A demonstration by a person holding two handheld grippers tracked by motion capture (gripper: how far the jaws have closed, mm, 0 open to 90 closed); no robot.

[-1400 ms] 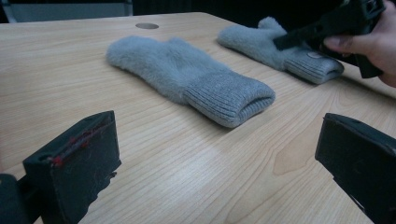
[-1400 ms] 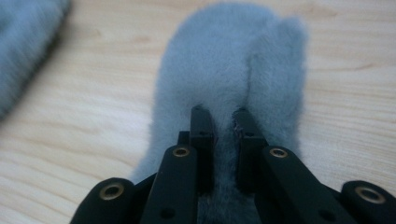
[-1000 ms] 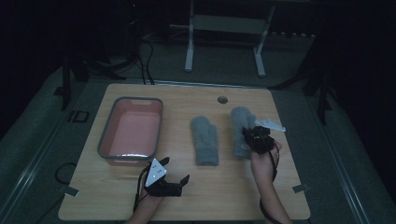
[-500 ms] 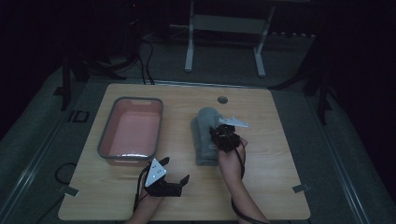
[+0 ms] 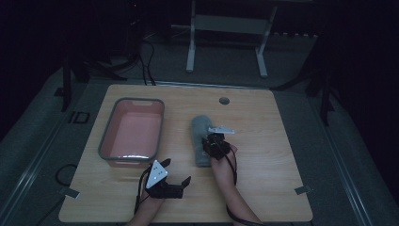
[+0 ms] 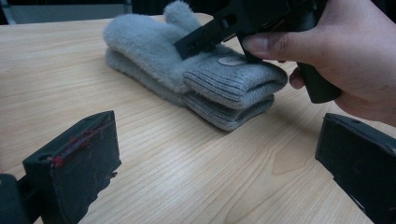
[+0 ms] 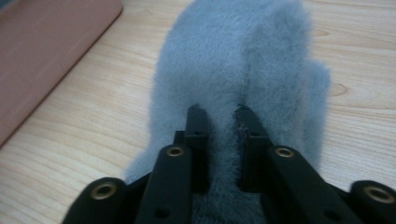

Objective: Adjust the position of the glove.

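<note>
Two grey fluffy mittens (image 5: 200, 134) lie stacked in the middle of the wooden table (image 5: 277, 155). The left gripper view shows the upper mitten (image 6: 144, 39) resting on the lower mitten (image 6: 224, 112), cuffs toward me. My right gripper (image 5: 210, 141) is on top of the stack, shut on the upper mitten's fluffy fabric (image 7: 243, 51), which is pinched between its narrow jaws (image 7: 219, 114). A hand (image 6: 350, 56) holds that gripper. My left gripper (image 5: 178, 170) rests near the front edge, open and holding nothing, its jaws (image 6: 215, 154) facing the stack.
A pink basin (image 5: 107, 141) with a grey rim stands at the left of the table, close to the stack; its side shows in the right gripper view (image 7: 46, 46). A small round hole (image 5: 224, 100) sits near the far edge. Bare wood lies at the right.
My right gripper carried the right-hand mitten leftward and brought it down onto the other mitten. The left gripper stayed in place.
</note>
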